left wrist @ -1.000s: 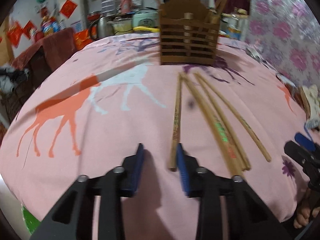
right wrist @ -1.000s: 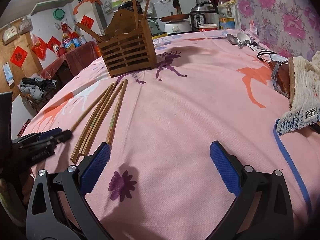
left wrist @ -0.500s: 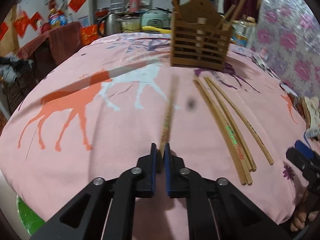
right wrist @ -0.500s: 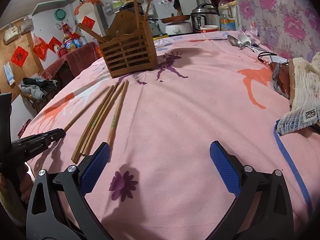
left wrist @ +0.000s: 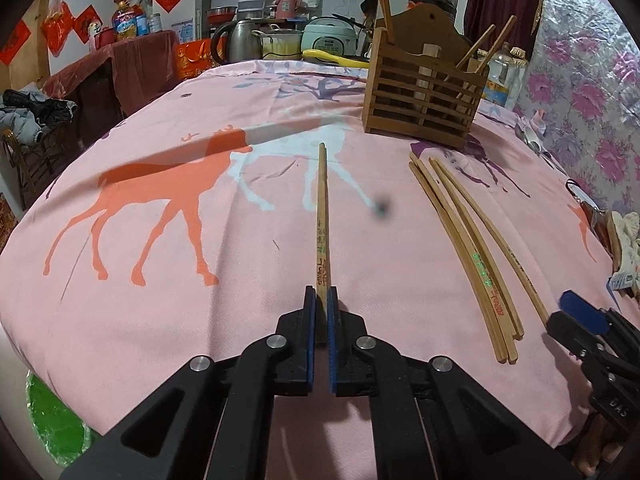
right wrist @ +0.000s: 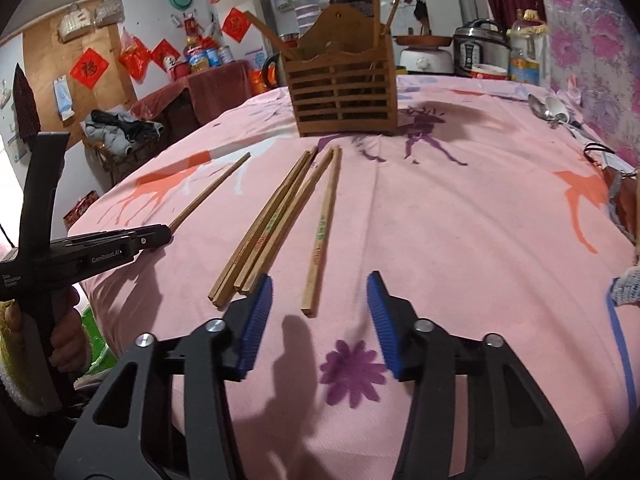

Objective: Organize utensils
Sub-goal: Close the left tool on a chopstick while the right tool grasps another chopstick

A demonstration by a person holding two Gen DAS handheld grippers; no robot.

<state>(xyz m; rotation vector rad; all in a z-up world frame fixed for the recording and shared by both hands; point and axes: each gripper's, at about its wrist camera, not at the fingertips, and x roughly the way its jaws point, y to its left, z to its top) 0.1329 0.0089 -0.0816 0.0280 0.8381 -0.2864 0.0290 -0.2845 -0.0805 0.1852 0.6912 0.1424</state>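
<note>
My left gripper (left wrist: 321, 294) is shut on the near end of one wooden chopstick (left wrist: 322, 216), which points away toward the wooden slatted utensil holder (left wrist: 422, 98). The same chopstick (right wrist: 210, 192) and the left gripper (right wrist: 162, 234) show at the left of the right wrist view. Several more chopsticks (left wrist: 468, 256) lie in a bundle on the pink cloth (left wrist: 160, 280) to the right. My right gripper (right wrist: 320, 312) is open, its jaws standing either side of the near end of a single chopstick (right wrist: 322, 232), with the bundle (right wrist: 272, 224) just left. The holder (right wrist: 344, 88) has a few chopsticks standing in it.
The table has a pink deer-print cloth (right wrist: 460, 220). Spoons (right wrist: 554, 110) lie at the far right edge. A knitted cloth (left wrist: 624, 240) lies at the right edge. Kettle, rice cooker (left wrist: 328, 36) and bottles stand behind the table.
My left gripper closed on one chopstick and moved it left, away from the bundle. My right gripper moved forward and left to the near end of a single chopstick and narrowed, still open.
</note>
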